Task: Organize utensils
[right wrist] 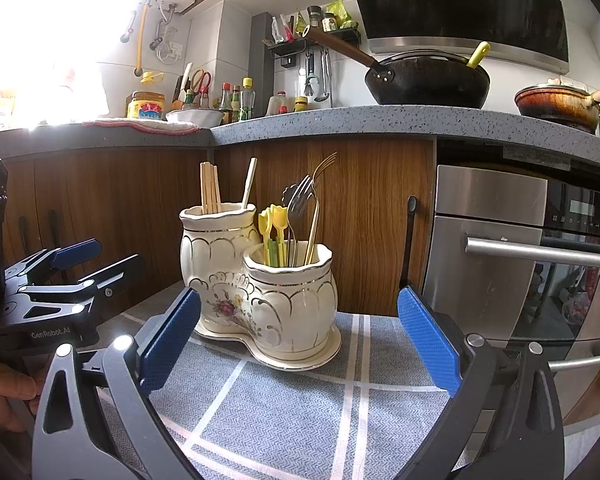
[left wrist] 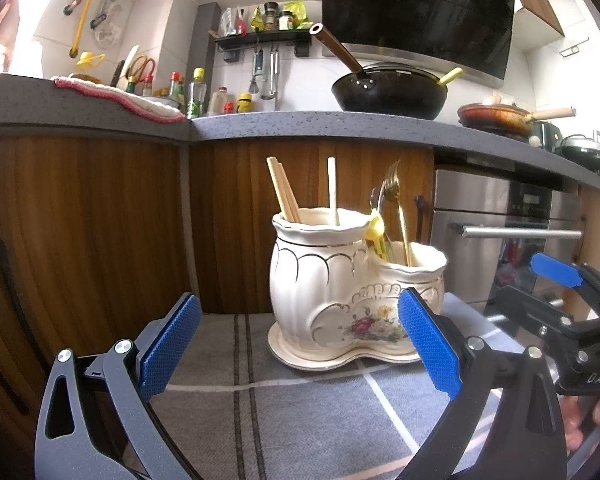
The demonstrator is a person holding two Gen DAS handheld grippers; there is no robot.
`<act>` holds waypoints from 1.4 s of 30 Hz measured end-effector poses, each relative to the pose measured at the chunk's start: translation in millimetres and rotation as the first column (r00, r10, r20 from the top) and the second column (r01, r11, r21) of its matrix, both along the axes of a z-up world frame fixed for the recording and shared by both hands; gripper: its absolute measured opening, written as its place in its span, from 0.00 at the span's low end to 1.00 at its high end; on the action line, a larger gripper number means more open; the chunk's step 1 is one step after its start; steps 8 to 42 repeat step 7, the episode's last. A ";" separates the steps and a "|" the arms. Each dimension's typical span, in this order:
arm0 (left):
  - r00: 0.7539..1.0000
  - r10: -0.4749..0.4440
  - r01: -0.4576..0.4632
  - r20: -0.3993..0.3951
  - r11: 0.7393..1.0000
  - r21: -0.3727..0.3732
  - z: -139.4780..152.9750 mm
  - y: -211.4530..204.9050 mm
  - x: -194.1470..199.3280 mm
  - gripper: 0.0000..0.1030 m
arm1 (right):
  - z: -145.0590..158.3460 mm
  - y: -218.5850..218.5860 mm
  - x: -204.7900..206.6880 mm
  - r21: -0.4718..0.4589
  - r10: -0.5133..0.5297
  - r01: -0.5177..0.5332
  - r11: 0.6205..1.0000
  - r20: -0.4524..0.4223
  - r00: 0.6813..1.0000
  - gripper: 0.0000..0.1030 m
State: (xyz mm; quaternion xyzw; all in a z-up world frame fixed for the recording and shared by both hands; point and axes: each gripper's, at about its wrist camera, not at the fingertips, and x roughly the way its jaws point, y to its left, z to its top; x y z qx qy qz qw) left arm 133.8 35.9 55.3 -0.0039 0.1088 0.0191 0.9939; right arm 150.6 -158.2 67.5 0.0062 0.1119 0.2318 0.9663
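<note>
Utensils stand sorted in the holder, both grippers empty in front of it.

The cream holder sits toward the back edge of the grey cloth, chopsticks in its tall pot, forks in the low one. Left gripper and right gripper hover short of it, fingers wide apart, touching nothing.

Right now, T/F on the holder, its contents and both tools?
1. Both tools are open and empty: left tool, right tool. True.
2. The chopsticks stand in the shorter pot. False: they are in the taller pot.
3. The forks stand in the shorter pot. True.
4. The ceramic holder lies tipped over. False: it stands upright on the grey checked cloth.
</note>
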 end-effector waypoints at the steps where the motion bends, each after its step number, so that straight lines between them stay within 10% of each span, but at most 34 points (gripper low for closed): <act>1: 1.000 0.001 -0.001 0.000 1.000 0.002 0.0 -0.1 -0.2 0.95 | -0.1 0.3 0.0 -0.001 0.000 0.000 1.000 -0.001 1.000 0.95; 42: 1.000 0.005 -0.005 -0.002 1.000 0.005 1.2 -0.6 -0.5 0.95 | 0.0 0.0 -0.1 0.000 0.000 0.000 1.000 -0.001 1.000 0.95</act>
